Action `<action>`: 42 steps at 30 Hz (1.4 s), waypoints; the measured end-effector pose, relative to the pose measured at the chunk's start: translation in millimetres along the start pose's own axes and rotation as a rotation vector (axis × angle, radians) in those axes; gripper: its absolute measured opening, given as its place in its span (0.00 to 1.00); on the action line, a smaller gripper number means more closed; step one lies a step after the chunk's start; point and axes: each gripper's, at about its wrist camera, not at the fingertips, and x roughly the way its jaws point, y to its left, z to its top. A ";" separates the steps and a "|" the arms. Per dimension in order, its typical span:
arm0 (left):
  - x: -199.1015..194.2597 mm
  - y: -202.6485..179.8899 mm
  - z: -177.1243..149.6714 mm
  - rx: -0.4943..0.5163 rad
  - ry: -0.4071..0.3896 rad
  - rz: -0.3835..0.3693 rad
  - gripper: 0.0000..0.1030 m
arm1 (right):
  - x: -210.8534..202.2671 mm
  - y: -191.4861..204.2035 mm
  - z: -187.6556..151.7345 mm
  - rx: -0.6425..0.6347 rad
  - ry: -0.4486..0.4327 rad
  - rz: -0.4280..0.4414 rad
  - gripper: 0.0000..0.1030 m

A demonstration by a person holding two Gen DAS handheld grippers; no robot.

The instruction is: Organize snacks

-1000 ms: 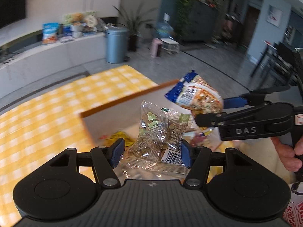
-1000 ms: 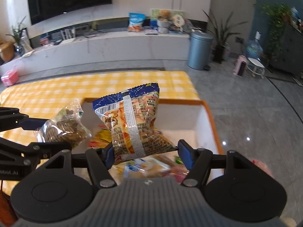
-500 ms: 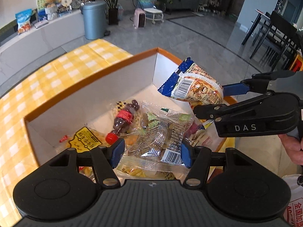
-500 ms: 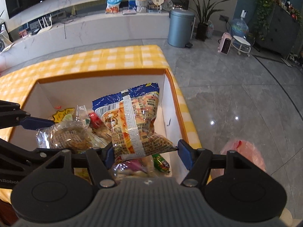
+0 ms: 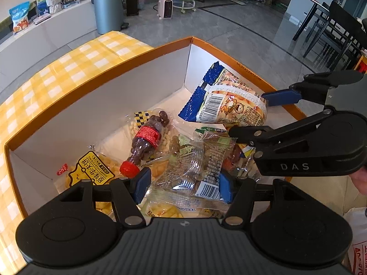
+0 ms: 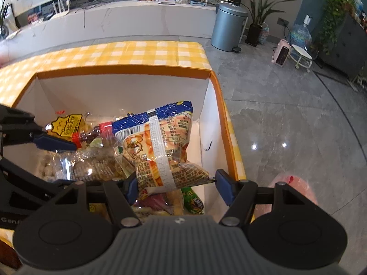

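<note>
An orange-rimmed box [image 5: 114, 87] with white walls stands on the yellow checked cloth, and several snacks lie in it. My left gripper [image 5: 183, 185] is shut on a clear packet of brown snacks [image 5: 195, 160] and holds it low inside the box, over the other packets. To its right, my right gripper [image 5: 259, 114] is shut on a blue and orange snack bag [image 5: 224, 105]. In the right wrist view that gripper [image 6: 177, 185] pinches the bag [image 6: 160, 146] by its lower corners, inside the box [image 6: 123, 71] near its right wall. The left gripper [image 6: 68, 160] and its clear packet [image 6: 96, 162] show at the left.
In the box lie a cola-bottle candy pack [image 5: 146, 142], a yellow-labelled packet [image 5: 94, 169] and a green packet [image 6: 192, 199]. The checked tablecloth [image 5: 57, 73] runs left and behind. A hand [image 5: 360, 181] shows at the right edge. A grey bin [image 6: 229, 25] stands on the floor.
Both grippers have come forward and down with their packets, from above the box's near edge to inside it. The views now tilt down onto the box's contents.
</note>
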 end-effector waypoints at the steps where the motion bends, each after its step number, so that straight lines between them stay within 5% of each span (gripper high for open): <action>1: -0.2 0.2 0.1 0.003 0.005 0.001 0.68 | -0.5 1.3 0.3 -0.010 0.001 -0.004 0.64; 7: -2.1 7.0 -0.7 -0.028 0.016 0.011 0.68 | -4.2 9.9 0.0 -0.061 0.004 -0.011 0.64; 13: -9.2 3.0 -5.6 0.033 0.016 0.114 0.68 | -13.6 22.0 0.4 -0.108 -0.013 -0.010 0.64; 25: -12.8 19.0 -10.7 -0.042 0.026 0.059 0.79 | -8.4 19.0 1.6 -0.070 0.060 -0.023 0.65; 33: -41.3 12.2 -18.1 -0.005 -0.039 0.055 0.86 | -26.9 26.8 4.3 -0.099 0.044 -0.046 0.82; 42: -103.7 3.3 -24.4 0.011 -0.215 0.095 0.87 | -77.9 27.5 14.9 -0.074 -0.064 -0.078 0.85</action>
